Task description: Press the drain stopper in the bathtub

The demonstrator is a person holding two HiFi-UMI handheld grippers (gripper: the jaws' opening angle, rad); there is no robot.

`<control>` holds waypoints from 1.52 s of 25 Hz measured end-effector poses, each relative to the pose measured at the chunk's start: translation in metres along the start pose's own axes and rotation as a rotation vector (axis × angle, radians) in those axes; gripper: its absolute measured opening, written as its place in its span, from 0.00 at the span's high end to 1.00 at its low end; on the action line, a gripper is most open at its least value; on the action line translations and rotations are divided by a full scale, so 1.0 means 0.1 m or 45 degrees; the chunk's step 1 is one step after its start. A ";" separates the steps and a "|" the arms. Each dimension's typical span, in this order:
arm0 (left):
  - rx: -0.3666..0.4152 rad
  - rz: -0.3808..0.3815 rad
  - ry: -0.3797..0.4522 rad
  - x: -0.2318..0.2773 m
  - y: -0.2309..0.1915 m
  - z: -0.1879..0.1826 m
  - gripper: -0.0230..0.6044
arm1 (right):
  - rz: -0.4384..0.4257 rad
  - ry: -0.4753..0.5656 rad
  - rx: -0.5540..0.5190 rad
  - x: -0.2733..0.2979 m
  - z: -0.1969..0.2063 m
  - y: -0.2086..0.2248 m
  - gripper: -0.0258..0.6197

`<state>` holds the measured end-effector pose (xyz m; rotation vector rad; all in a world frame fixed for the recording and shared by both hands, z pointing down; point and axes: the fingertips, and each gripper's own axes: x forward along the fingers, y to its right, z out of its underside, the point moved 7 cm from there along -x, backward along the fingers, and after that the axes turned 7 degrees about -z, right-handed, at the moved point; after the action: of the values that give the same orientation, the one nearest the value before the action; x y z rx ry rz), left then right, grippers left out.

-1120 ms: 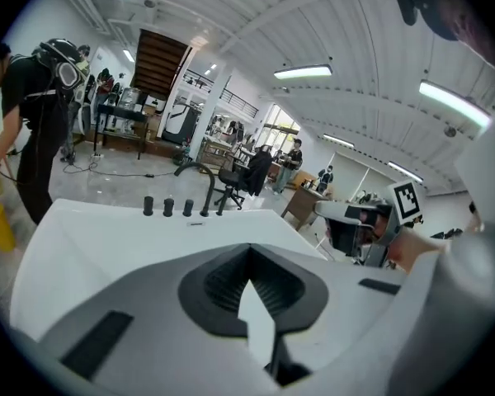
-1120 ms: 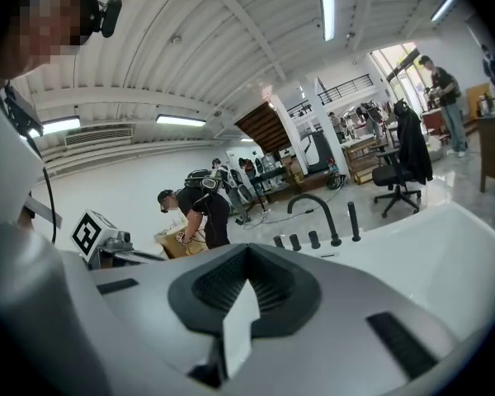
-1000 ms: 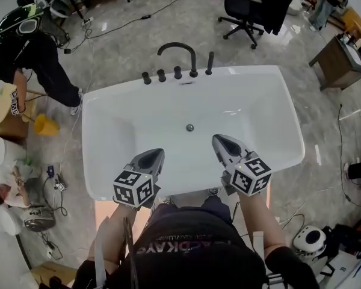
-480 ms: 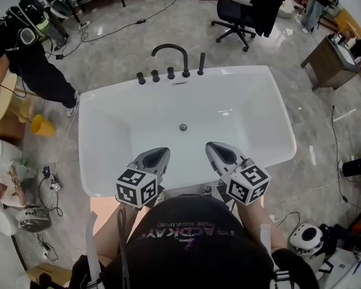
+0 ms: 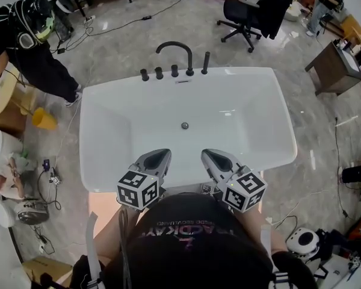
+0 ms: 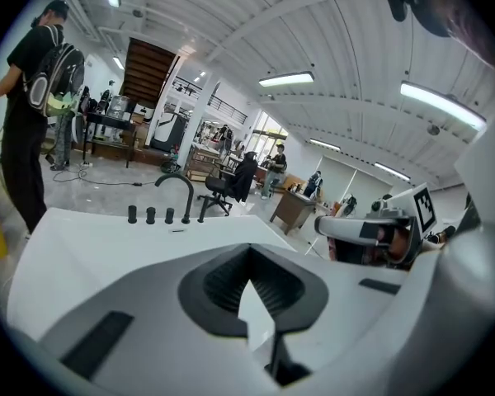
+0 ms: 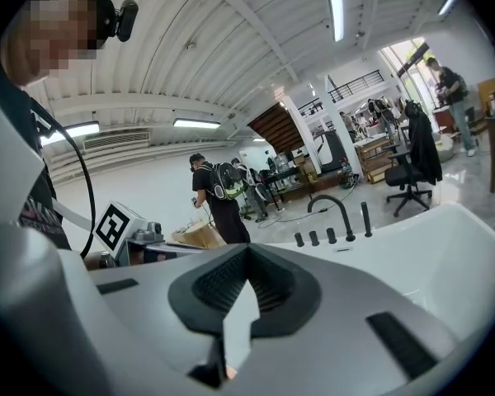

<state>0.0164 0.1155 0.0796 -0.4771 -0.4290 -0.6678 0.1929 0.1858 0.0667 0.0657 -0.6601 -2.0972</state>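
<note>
The white bathtub fills the middle of the head view, with a small round metal drain stopper in its floor. My left gripper and right gripper hover side by side above the tub's near rim, short of the stopper. Both are shut with nothing between the jaws. The left gripper points over the tub toward the black faucet. The right gripper faces the same faucet. The jaws hide the stopper in both gripper views.
A black arched faucet with several knobs stands on the tub's far rim. A person in black stands at far left near a yellow object. An office chair and wooden desk stand beyond. Cables lie on the floor.
My right gripper has drawn back toward the tub's near rim and closer to the left one. The left gripper has barely moved. The person at left has shifted farther away.
</note>
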 end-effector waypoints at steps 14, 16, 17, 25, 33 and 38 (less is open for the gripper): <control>-0.013 0.002 0.008 0.00 -0.03 -0.10 0.96 | -0.019 0.008 0.040 0.04 0.04 -0.01 0.94; -0.016 0.005 0.002 0.00 -0.03 -0.08 0.96 | -0.022 0.006 0.040 0.05 0.04 -0.01 0.94; -0.018 0.005 0.000 0.00 -0.03 -0.07 0.96 | -0.023 0.004 0.039 0.05 0.04 -0.01 0.94; -0.007 0.000 0.014 -0.03 -0.04 -0.13 0.96 | -0.029 -0.003 0.042 0.07 0.06 -0.02 0.94; -0.023 0.008 0.000 -0.03 -0.02 -0.10 0.96 | -0.033 -0.008 0.047 0.08 0.06 -0.03 0.94; -0.020 0.005 0.006 -0.03 -0.02 -0.12 0.96 | -0.035 -0.009 0.050 0.09 0.06 -0.02 0.94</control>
<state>0.0157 0.1090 0.0685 -0.4914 -0.4188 -0.6689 0.1844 0.1824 0.0720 0.0900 -0.7085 -2.1120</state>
